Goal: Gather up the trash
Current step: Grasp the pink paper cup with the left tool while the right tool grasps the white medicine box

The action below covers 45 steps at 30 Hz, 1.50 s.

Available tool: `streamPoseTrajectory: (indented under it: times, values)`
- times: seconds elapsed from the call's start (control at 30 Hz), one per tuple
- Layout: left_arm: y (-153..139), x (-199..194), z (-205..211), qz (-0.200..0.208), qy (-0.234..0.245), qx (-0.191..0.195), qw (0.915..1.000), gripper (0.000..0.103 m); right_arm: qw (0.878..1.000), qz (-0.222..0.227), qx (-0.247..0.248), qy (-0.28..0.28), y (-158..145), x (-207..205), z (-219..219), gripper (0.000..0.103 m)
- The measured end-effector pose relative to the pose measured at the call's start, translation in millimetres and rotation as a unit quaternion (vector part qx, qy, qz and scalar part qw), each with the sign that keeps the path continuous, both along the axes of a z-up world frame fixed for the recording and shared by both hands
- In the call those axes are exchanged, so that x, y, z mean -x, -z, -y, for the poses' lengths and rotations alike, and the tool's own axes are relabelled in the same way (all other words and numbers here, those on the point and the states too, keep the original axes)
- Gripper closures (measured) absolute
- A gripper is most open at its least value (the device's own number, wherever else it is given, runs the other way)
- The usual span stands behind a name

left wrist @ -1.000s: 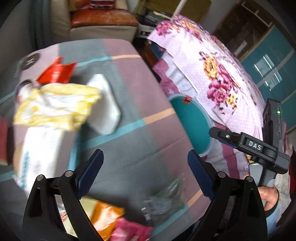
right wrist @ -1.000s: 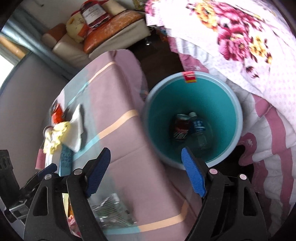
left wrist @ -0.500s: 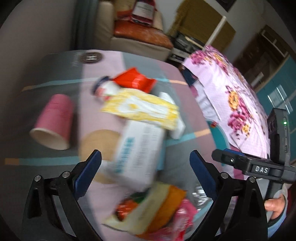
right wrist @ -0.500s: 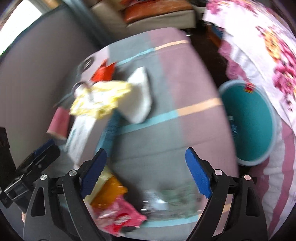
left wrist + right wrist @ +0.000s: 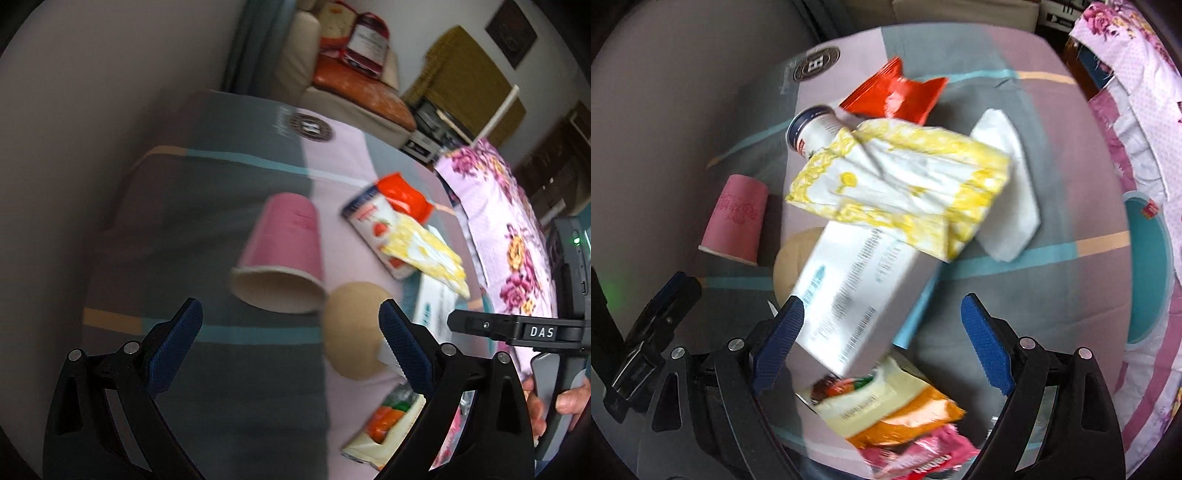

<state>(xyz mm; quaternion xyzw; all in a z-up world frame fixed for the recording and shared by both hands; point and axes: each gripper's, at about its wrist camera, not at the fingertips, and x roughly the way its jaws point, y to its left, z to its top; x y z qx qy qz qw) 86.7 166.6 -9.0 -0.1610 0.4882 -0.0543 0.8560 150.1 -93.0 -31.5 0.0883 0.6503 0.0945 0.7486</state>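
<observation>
Trash lies on a striped cloth table. In the left wrist view my left gripper (image 5: 290, 334) is open and empty, just short of a pink paper cup (image 5: 282, 254) lying on its side, with a tan round lid (image 5: 356, 334) beside it. In the right wrist view my right gripper (image 5: 882, 332) is open and empty above a white carton (image 5: 857, 291). A yellow-and-white wrapper (image 5: 905, 184), a red pouch (image 5: 897, 94), a small bottle (image 5: 816, 127), a white tissue (image 5: 1008, 192) and orange and pink snack bags (image 5: 894, 417) lie around. The pink cup (image 5: 737, 219) shows left.
A teal trash bin (image 5: 1148, 273) stands on the floor off the table's right edge, beside a floral bedspread (image 5: 1137, 74). A sofa (image 5: 351, 74) stands behind the table. A grey wall (image 5: 92, 110) runs along the table's left side.
Both grippers have swung left, away from the teal bin and over the trash pile. The left one now faces the pink cup, the right one the white carton. Both stay open.
</observation>
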Motion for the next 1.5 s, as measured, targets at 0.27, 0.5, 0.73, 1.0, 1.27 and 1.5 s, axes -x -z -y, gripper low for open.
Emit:
streamPoseTrajectory:
  times: [0.27,0.5,0.73,1.0,1.27,1.5]
  values:
    - [4.0,-5.8,-26.3,-0.004,-0.016,0.008,0.9998,0.007,0.999,-0.019,0.036,0.01,10.3,-25.9,-23.0,0.019]
    - [6.7,-21.7,-25.7,-0.01,-0.008,0.009,0.9999,0.007,0.999,-0.014,0.045,0.011,23.3,-25.9,-25.6,0.018]
    - [18.7,-54.7,-6.1,-0.028,0.01,-0.012,0.9995,0.007,1.0,-0.002,0.016,-0.014,21.6,-8.4,-10.2,0.025]
    - [50.7,-71.3,11.2,-0.058,0.021,-0.022,0.9979,0.007,0.999,0.012,-0.011,-0.034,9.6,8.8,7.9,0.036]
    - [51.7,-57.8,17.9,-0.048,0.028,-0.056,0.9969,0.032,0.999,0.017,-0.024,-0.032,2.0,27.7,20.5,0.037]
    - [43.5,-19.3,23.4,-0.047,0.038,-0.039,0.9974,0.032,0.997,-0.003,-0.065,-0.029,9.6,44.9,33.8,0.038]
